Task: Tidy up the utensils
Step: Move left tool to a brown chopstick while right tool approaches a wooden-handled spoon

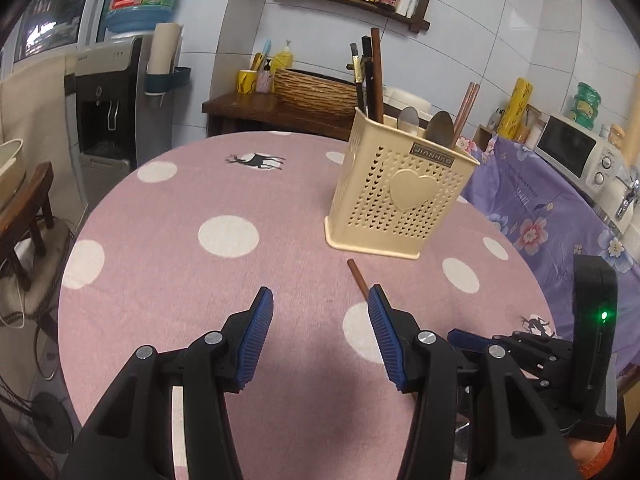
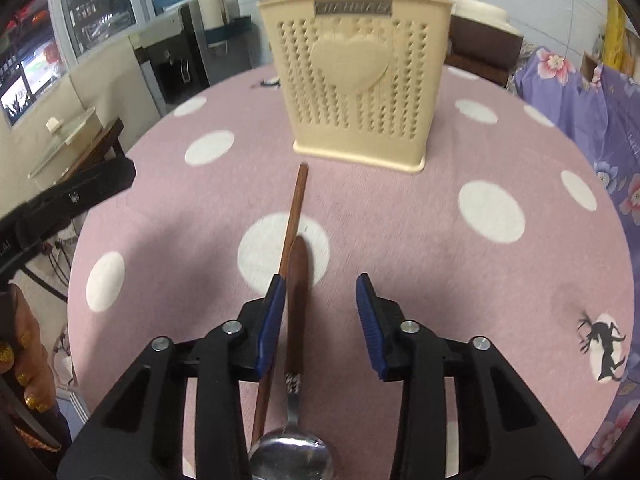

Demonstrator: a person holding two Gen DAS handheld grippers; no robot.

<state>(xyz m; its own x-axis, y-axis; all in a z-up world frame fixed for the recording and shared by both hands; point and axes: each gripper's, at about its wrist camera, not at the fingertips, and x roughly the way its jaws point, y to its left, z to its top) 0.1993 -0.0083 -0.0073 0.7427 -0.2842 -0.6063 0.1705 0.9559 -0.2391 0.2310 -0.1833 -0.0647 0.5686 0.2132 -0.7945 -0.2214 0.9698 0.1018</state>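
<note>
A round table (image 1: 160,216) wears a soft pink cloth dotted with white circles and small black deer. On it stands a cream plastic caddy (image 1: 396,196), boxy and slightly flared, its walls pierced with rows of tiny hearts around one big raised heart, a small metal nameplate near the rim. Dark chopsticks and two dull steel spoon bowls stick up out of it. In front of the caddy a slim reddish-brown wooden chopstick (image 2: 294,216) lies flat on the cloth, its squared end pointing at the caddy's base. Just beside it lies a spoon (image 2: 297,312), wooden-handled with a shiny steel bowl toward the camera. The right gripper (image 2: 320,312), black with ribbed blue pads, hovers over both, its fingers spread; the spoon handle sits in the gap, close to the left pad, the chopstick passes under that pad, and neither is pinched. The left gripper (image 1: 320,336) is alongside, fingers spread wide over bare cloth, the chopstick's end showing past its right pad.
</note>
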